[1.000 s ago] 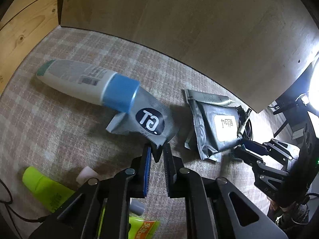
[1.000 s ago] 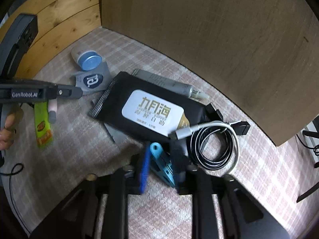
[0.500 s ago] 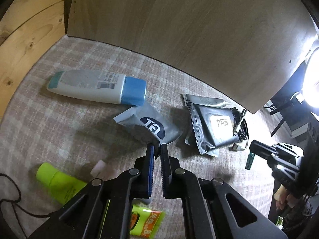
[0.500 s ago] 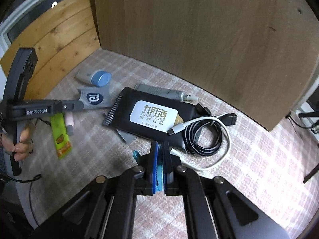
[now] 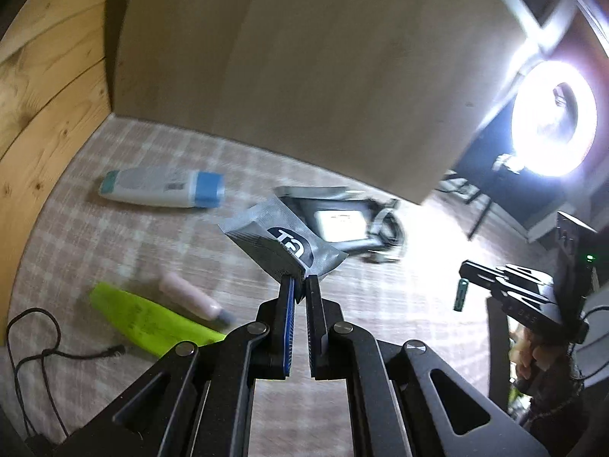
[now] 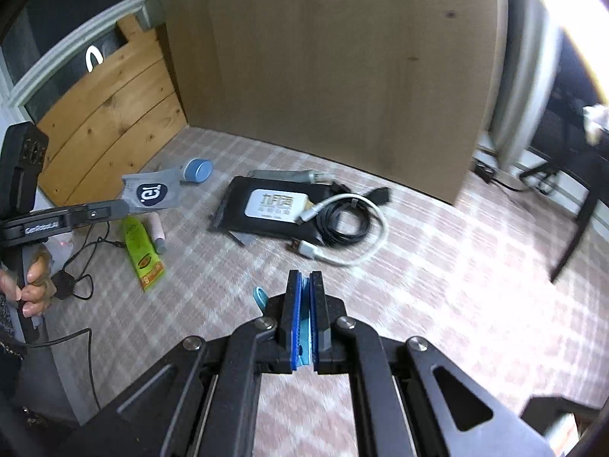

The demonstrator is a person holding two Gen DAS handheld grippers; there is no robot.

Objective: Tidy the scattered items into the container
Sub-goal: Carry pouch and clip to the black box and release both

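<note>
Looking along the left gripper (image 5: 299, 285), its jaws are nearly together and pinch the corner of a grey sachet (image 5: 281, 242), which hangs clear of the checked cloth (image 5: 114, 236). Everything else is still loose on the cloth: a white bottle with a blue cap (image 5: 161, 189) far left, a lime-green tube (image 5: 148, 320) and a pink stick (image 5: 190, 297) near left, a black wipes pack (image 5: 338, 224) behind the sachet. No container shows, so the tidying seems barely begun.

From the right wrist, the right gripper (image 6: 305, 285) is clamped tight on a light-blue clip (image 6: 304, 327), its loop poking out at the left. Ahead on the cloth lie the wipes pack, a coiled black cable (image 6: 342, 224) and a white cable (image 6: 361, 243), all well apart from the jaws. At the left edge a hand (image 6: 30, 285) carries the other gripper with the sachet. Again no container appears.
</note>
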